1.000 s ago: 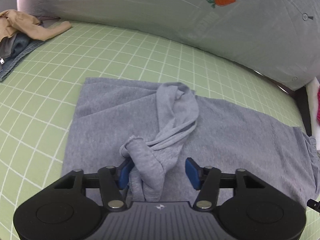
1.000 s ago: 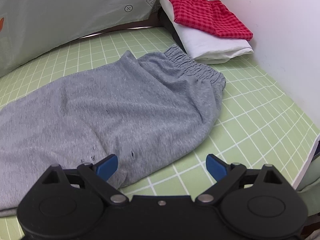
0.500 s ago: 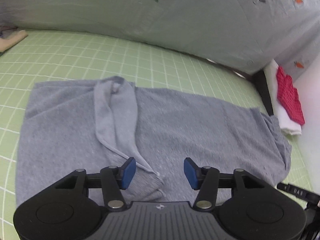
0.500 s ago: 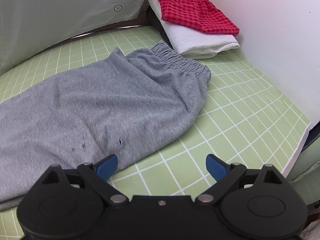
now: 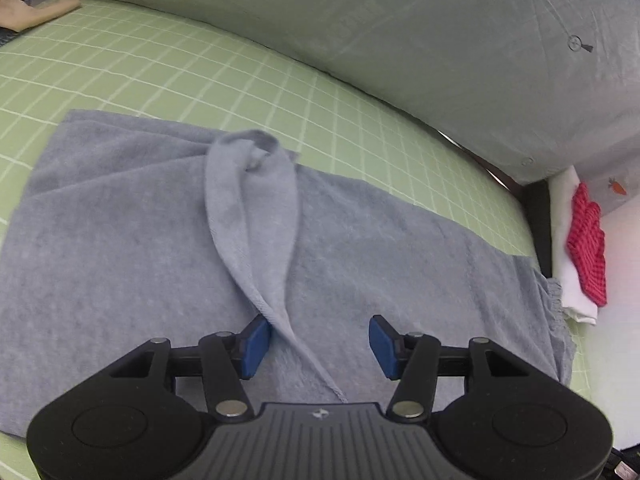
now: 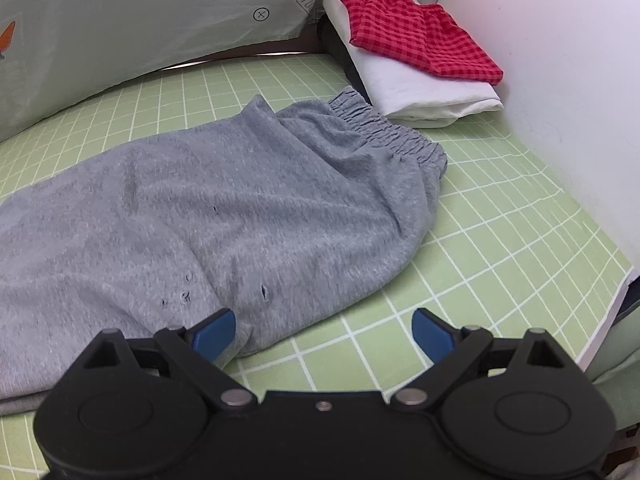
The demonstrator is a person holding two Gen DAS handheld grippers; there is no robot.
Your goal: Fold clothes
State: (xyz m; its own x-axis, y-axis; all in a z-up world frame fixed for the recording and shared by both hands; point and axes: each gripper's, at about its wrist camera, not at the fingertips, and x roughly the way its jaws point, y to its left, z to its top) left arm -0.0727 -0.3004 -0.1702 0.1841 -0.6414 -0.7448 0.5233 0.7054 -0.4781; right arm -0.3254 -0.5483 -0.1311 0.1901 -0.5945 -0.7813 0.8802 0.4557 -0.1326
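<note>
Released since earlier frames: strip (image 5: 256, 216) lies flat, running from top centre to my open, empty left gripper (image 5: 318, 344), whose jaws have just widened. Pants (image 6: 240, 216) span lengthwise; right gripper (image 6: 324, 330) open at lower hem edge.

Green checked sheet (image 5: 168, 64), carrot-print grey bedding (image 5: 460, 52), white wall (image 6: 560, 60).
</note>
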